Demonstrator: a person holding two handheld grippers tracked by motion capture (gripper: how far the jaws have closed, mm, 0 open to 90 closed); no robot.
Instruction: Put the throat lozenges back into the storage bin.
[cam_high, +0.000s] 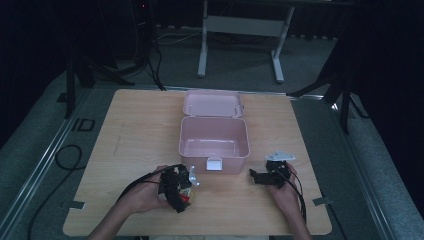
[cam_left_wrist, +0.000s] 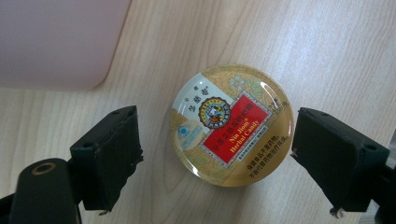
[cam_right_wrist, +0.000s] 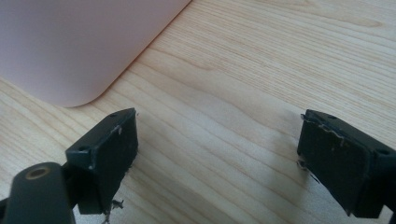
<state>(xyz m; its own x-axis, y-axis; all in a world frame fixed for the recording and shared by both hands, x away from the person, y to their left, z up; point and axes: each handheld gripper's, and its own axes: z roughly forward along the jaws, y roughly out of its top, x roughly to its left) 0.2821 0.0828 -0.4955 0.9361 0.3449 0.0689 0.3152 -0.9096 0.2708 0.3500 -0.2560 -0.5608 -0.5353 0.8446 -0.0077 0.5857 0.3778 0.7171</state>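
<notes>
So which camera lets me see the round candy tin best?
The left gripper view: the candy tin lies flat on the table, its whole gold and red lid readable between the open left gripper. In the high view, a small red bit peeks from under that gripper.

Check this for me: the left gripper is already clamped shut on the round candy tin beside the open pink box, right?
Not quite. In the left gripper view the left gripper is open, its jaws standing apart on either side of the round candy tin, not touching it. The tin does lie beside the open pink box.
</notes>
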